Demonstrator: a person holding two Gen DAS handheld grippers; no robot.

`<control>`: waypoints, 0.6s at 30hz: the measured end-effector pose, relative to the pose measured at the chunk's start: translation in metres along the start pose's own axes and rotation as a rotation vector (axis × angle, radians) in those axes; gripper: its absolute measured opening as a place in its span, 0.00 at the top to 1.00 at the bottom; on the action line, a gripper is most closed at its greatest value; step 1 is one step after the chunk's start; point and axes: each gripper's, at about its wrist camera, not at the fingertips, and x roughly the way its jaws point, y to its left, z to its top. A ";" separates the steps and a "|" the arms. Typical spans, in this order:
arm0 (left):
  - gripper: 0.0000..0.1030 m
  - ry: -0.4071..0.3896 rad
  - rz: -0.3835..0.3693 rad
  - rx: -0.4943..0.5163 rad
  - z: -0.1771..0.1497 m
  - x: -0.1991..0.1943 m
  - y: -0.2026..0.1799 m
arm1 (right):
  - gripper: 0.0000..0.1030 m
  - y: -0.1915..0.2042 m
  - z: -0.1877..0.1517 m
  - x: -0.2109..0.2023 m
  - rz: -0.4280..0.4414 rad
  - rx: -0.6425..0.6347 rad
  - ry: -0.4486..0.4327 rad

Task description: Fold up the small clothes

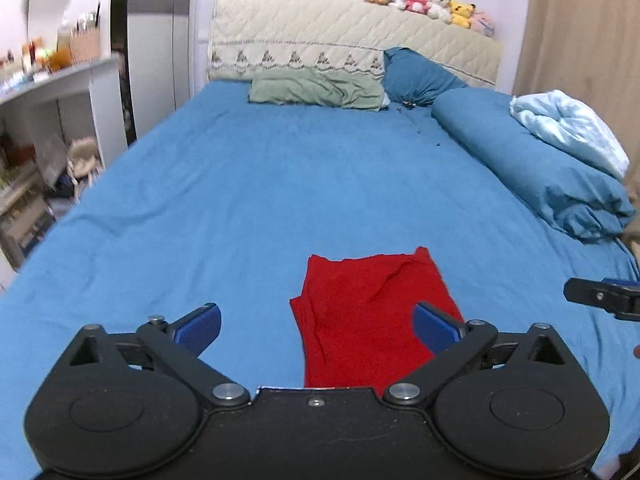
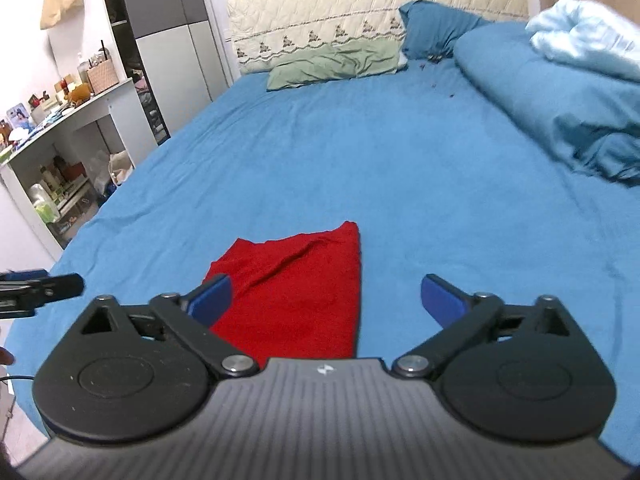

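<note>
Blue bed sheet (image 1: 280,184); red garment (image 1: 372,312) folded, creased, flat; both grippers (image 1: 316,326) (image 2: 326,300) wide, empty.

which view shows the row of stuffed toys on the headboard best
The left wrist view: the stuffed toys sit in full along the top of the headboard. The right wrist view cuts them off at its top edge, showing only slivers.

Green pillow (image 1: 316,90) (rumpled) lies before the headboard (image 1: 352,36) bearing plush toys (image 1: 430,4).
</note>
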 end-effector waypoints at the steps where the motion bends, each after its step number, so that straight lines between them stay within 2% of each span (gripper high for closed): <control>1: 0.00 0.000 0.015 0.015 -0.002 -0.012 -0.006 | 0.00 0.004 -0.002 -0.011 -0.015 -0.008 0.005; 6: 0.00 0.002 0.081 0.051 -0.024 -0.056 -0.026 | 0.00 0.023 -0.022 -0.062 -0.105 -0.037 0.036; 13: 0.00 0.022 0.070 0.043 -0.060 -0.089 -0.031 | 0.00 0.032 -0.065 -0.100 -0.146 -0.050 0.084; 18: 0.00 0.024 0.062 0.039 -0.072 -0.103 -0.030 | 0.00 0.034 -0.086 -0.112 -0.158 -0.033 0.100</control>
